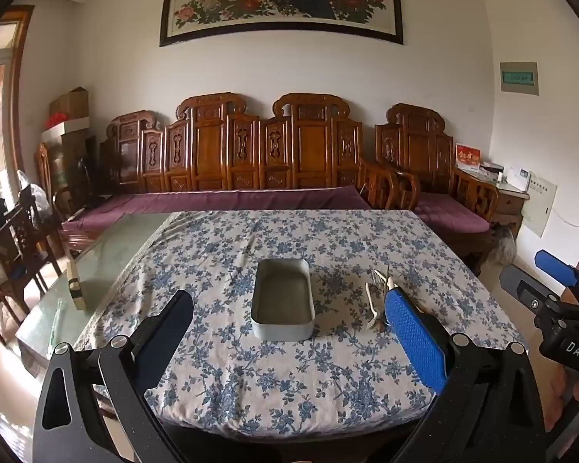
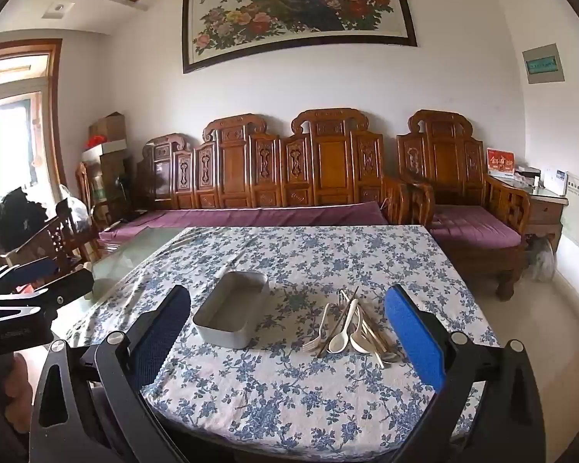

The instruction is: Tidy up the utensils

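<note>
A grey metal box [image 1: 282, 301] stands empty in the middle of the floral tablecloth; it also shows in the right wrist view [image 2: 231, 314]. To its right lies a pile of utensils [image 2: 353, 326]: cream spoons, forks and chopsticks. In the left wrist view the pile [image 1: 376, 301] is partly hidden behind my blue finger pad. My left gripper [image 1: 289, 310] is open and empty, held above the table's near edge, facing the box. My right gripper [image 2: 287, 308] is open and empty, facing the box and the pile. Each gripper shows at the edge of the other's view.
The table [image 2: 289, 386] has a blue floral cloth; its left part is bare glass [image 1: 96, 266] with a small wooden block [image 1: 75, 285]. A carved wooden sofa [image 1: 251, 162] with purple cushions stands behind the table. Wooden chairs [image 1: 15, 247] stand at the left.
</note>
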A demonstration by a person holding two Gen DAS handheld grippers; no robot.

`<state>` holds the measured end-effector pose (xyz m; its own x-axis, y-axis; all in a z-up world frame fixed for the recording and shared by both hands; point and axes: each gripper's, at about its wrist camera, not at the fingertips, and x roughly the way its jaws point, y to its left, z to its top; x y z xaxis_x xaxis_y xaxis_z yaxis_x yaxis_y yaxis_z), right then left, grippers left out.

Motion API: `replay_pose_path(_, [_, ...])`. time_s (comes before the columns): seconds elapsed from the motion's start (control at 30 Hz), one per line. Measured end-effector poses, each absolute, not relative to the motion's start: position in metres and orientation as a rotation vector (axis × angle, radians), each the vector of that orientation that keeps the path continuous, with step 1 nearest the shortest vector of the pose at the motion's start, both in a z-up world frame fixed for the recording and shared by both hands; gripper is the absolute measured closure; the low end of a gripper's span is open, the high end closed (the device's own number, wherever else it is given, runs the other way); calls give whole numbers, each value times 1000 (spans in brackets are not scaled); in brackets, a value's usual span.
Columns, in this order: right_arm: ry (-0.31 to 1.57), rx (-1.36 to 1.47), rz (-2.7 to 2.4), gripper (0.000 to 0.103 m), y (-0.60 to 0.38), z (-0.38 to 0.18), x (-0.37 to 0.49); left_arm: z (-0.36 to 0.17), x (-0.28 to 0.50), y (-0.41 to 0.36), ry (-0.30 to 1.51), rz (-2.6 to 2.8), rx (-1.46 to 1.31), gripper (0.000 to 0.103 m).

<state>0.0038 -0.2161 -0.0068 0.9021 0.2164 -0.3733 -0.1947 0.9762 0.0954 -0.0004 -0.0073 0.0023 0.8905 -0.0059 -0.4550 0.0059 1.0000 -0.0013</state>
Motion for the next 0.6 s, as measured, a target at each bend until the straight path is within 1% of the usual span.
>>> replay_pose_path(0.6, [390,56,212,2,-216,-8,4,7,-2,-3,468,-13,-1,6])
